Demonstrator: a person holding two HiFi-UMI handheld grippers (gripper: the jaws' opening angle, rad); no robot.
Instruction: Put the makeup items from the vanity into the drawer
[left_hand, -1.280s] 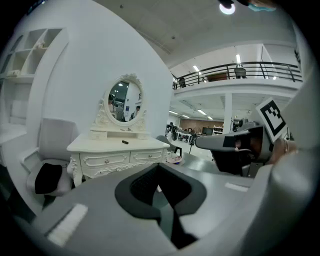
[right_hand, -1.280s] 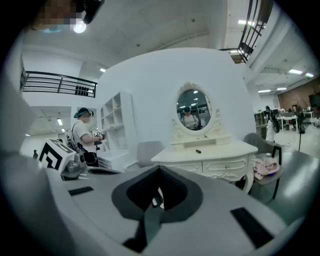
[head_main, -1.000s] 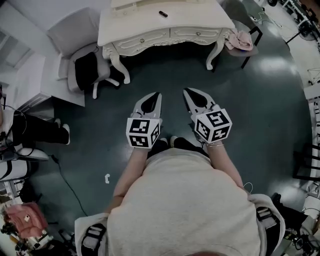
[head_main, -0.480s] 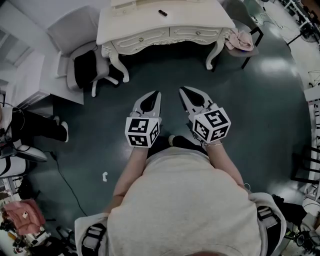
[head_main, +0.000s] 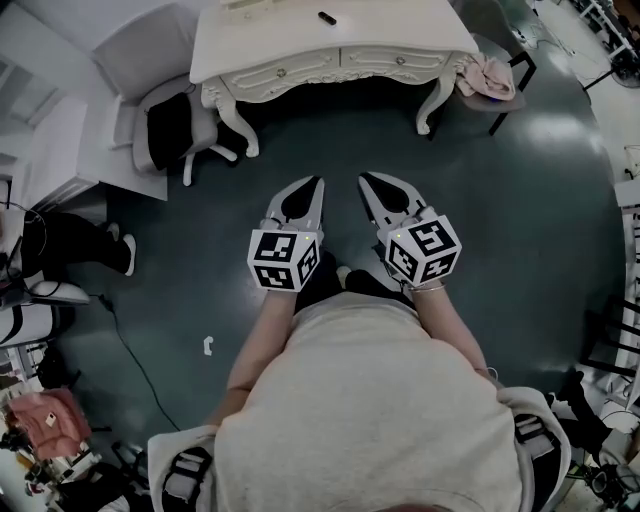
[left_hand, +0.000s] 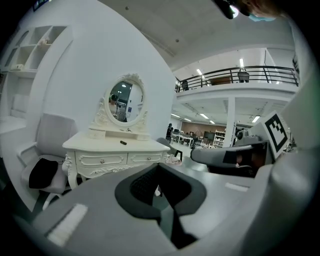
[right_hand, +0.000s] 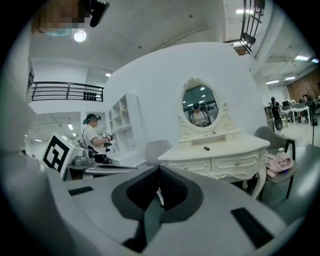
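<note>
- Glossy dark teal floor fills most of the head view, in a big open hall. What stands at the far side?
- One cream carved vanity table on curved legs, against a white curved wall. An oval mirror in an ornate cream frame rises from its back.
- And the makeup?
- Only a small dark stick-shaped makeup item shows, lying on the vanity top near its far edge, about mid-width. It is too small to tell more.
- The drawers?
- The two drawers in the front, each with a round knob, sit flush and closed.
- What flanks the table?
- At the left is a grey padded chair with something black on its seat. At the right is a dark side chair with a pink cloth draped on it. White shelving stands farther left, with a person in front of it.
- The grippers?
- Both are held over the floor, well short of the vanity. The left gripper has its jaws clenched together on nothing. The right gripper is likewise pressed closed and empty. They sit side by side, pointing toward the table.
</note>
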